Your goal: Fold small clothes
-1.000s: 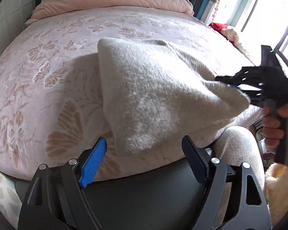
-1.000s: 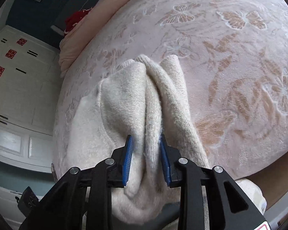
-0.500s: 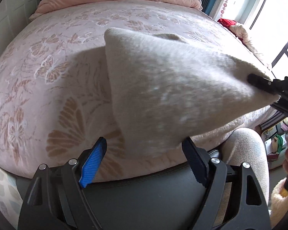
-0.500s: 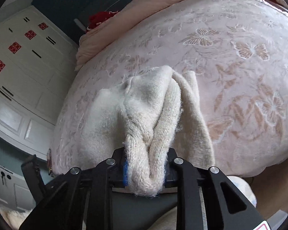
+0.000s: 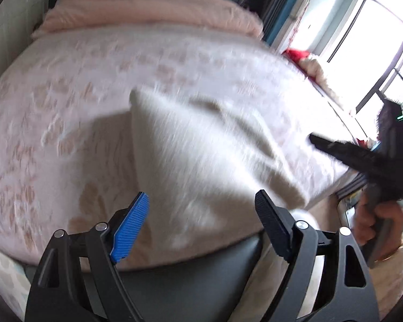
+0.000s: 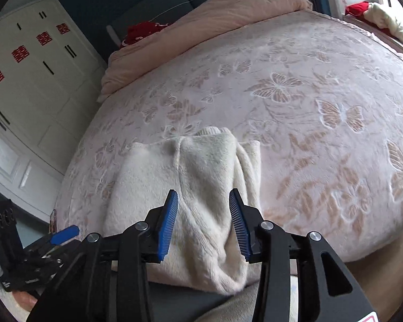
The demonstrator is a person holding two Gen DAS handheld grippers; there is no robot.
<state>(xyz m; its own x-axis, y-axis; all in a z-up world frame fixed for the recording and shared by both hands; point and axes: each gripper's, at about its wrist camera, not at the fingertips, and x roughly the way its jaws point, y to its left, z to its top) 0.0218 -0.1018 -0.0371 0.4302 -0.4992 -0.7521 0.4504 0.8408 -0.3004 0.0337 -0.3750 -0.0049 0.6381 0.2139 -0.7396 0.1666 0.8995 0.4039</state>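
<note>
The cream knit garment point(image 6: 198, 187) lies bunched at the near edge of the butterfly-print bedspread point(image 6: 322, 94), long axis running away from the right gripper point(image 6: 203, 222), whose parted jaws straddle it unclamped. The left gripper point(image 5: 201, 225), spread wide and empty, hovers equally near.

The right gripper point(image 6: 203, 224), which was clamped on the bunched cream knit garment point(image 6: 190, 187) half a second ago, has now let go, its jaws parted with the cloth loose between them. The garment, lifted then, has dropped back in a folded heap at the near edge of the bed point(image 6: 322, 102). From the left wrist view the right gripper point(image 5: 319, 142) has pulled clear of the cloth point(image 5: 201, 161).
</note>
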